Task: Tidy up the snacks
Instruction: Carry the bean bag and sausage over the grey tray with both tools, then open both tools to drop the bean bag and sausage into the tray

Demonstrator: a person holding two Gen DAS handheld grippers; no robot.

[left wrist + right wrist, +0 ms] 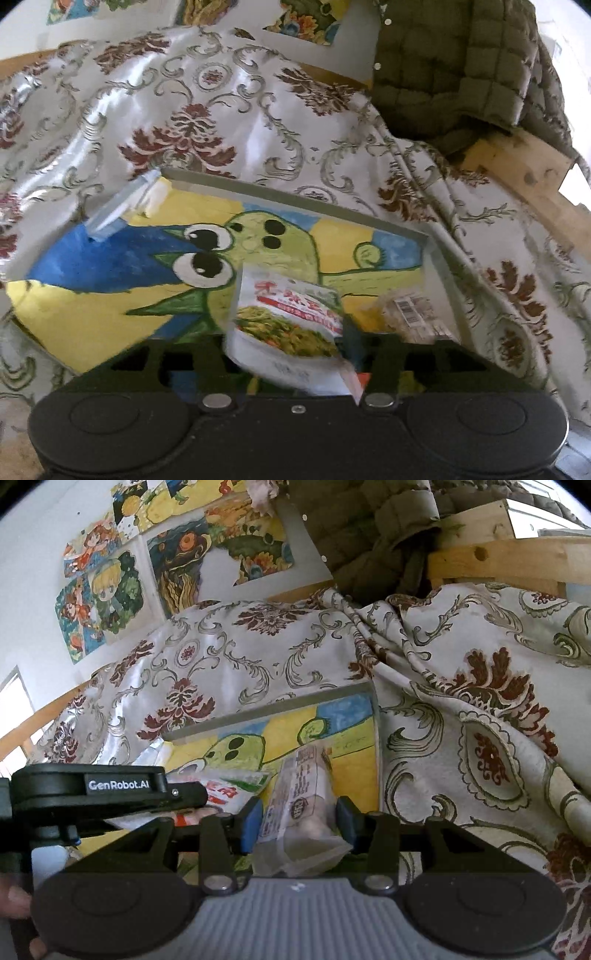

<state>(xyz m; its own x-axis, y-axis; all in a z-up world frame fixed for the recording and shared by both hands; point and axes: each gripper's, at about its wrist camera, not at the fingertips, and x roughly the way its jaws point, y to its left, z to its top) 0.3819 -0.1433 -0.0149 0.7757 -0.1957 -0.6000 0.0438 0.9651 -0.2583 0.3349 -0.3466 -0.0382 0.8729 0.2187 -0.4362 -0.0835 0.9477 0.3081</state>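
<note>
Right wrist: right hand-held gripper (299,821) clamps clear snack pack (301,805) w/ barcode label; left hand-held gripper (291,339) grips white noodle pouch (286,325).

The white snack pouch (286,325) is motion-blurred, its red lettering unreadable, and it hides the left gripper's (291,343) fingertips (so their closure cannot be judged). The clear packet's (303,812) small print is illegible; its lower end is hidden behind the right gripper's (299,821) body.
</note>
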